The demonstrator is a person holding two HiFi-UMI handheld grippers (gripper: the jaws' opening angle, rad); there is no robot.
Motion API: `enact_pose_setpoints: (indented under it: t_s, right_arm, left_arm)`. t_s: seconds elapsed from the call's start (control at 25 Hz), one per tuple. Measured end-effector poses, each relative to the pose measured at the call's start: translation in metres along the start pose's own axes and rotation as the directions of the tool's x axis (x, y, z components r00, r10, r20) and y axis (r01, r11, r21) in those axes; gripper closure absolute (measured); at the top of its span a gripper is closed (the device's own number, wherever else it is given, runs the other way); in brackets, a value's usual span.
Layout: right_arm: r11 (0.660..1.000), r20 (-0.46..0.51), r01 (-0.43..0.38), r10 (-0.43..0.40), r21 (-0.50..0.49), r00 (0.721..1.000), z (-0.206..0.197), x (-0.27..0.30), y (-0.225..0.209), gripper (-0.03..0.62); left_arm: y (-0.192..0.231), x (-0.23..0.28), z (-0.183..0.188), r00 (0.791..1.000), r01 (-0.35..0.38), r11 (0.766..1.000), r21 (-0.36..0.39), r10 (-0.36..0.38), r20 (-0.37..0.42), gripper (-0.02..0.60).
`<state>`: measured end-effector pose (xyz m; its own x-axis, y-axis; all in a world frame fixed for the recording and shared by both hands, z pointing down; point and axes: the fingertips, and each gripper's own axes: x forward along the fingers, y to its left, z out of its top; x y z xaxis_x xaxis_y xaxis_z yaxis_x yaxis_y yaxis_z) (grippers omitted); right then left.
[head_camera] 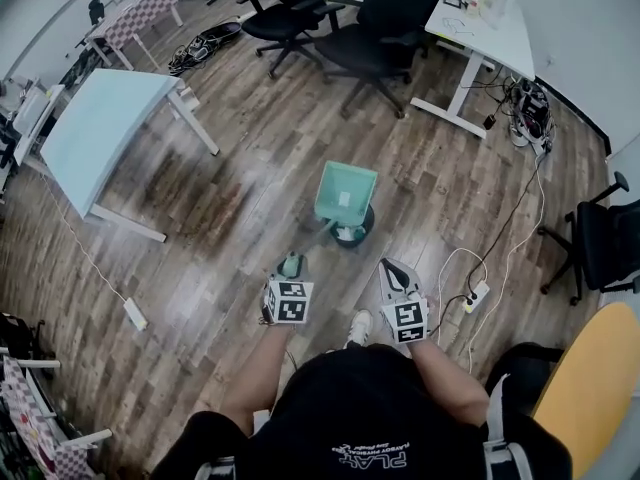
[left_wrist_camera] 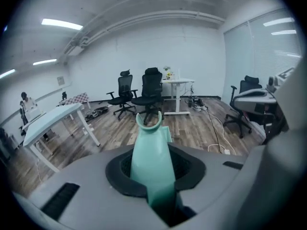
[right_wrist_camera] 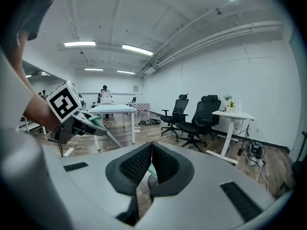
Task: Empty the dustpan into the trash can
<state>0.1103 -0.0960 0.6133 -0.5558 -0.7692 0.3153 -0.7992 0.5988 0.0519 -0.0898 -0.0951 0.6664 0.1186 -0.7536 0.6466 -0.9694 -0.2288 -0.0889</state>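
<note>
Now the teal dustpan (head_camera: 347,193) hangs tipped just above the small black trash can (head_camera: 356,236), mid-frame on the wood floor (head_camera: 240,198). Its handle is clenched in the left hand-held gripper (head_camera: 292,265). The right hand-held gripper (head_camera: 392,270), lower right of the can, is closed on nothing. Dumping seems under way. The next move likely calls for a steeper tilt, keeping the pan's mouth over the can.

The brown wood-plank floor (head_camera: 250,178) fills the room – on it stand a pale blue rectangular table with white legs (head_camera: 100,128), two black swivel office chairs (head_camera: 375,18) and a white desk (head_camera: 490,23). The walls (left_wrist_camera: 144,51) are plain white – long strip lights (left_wrist_camera: 60,24) on the ceiling are lit
</note>
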Motion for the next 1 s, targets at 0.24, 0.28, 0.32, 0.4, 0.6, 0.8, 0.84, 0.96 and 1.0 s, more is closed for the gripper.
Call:
enact_pose_setpoints:
  t_s: [0.24,0.28,0.32,0.4,0.6,0.8,0.84,0.96,1.0]
  right_arm:
    - [0.997,0.029,-0.067,0.068,-0.027,0.997,0.012,0.032,-0.001,0.571]
    - [0.997,0.033,-0.076,0.077,-0.031,0.996,0.014,0.038,-0.002,0.571]
    - [0.996,0.035,-0.082,0.083,-0.031,0.996,0.016,0.044,-0.003,0.571]
    - [0.996,0.038,-0.084,0.085,-0.025,0.996,0.019,0.053,-0.005,0.571]
    - [0.995,0.028,-0.095,0.095,-0.017,0.995,0.025,0.080,-0.003,0.571]
    - [0.995,0.004,-0.101,0.101,-0.002,0.995,0.029,0.109,0.005,0.571]
    - [0.994,-0.001,-0.105,0.105,-0.005,0.994,0.030,0.114,0.007,0.571]
    - [0.994,-0.014,-0.113,0.113,-0.012,0.994,0.033,0.132,0.015,0.571]
    - [0.993,-0.021,-0.114,0.114,-0.013,0.993,0.033,0.137,0.017,0.571]
  left_arm:
    - [0.030,-0.004,0.012,0.996,-0.088,0.992,-0.090,0.091,0.028,0.483]
    - [0.036,-0.003,0.013,0.994,-0.106,0.990,-0.098,0.109,0.027,0.483]
    - [0.043,-0.003,0.014,0.992,-0.122,0.987,-0.106,0.125,0.022,0.483]
    - [0.055,-0.004,0.014,0.989,-0.146,0.981,-0.127,0.148,0.008,0.483]
    - [0.090,0.004,0.010,0.982,-0.188,0.969,-0.161,0.187,-0.021,0.483]
    - [0.123,0.026,-0.013,0.975,-0.215,0.952,-0.216,0.197,-0.103,0.483]
    - [0.128,0.030,-0.018,0.974,-0.217,0.950,-0.226,0.194,-0.117,0.483]
    - [0.144,0.045,-0.033,0.971,-0.218,0.946,-0.240,0.184,-0.155,0.483]
    - [0.146,0.050,-0.039,0.969,-0.216,0.946,-0.240,0.178,-0.171,0.483]
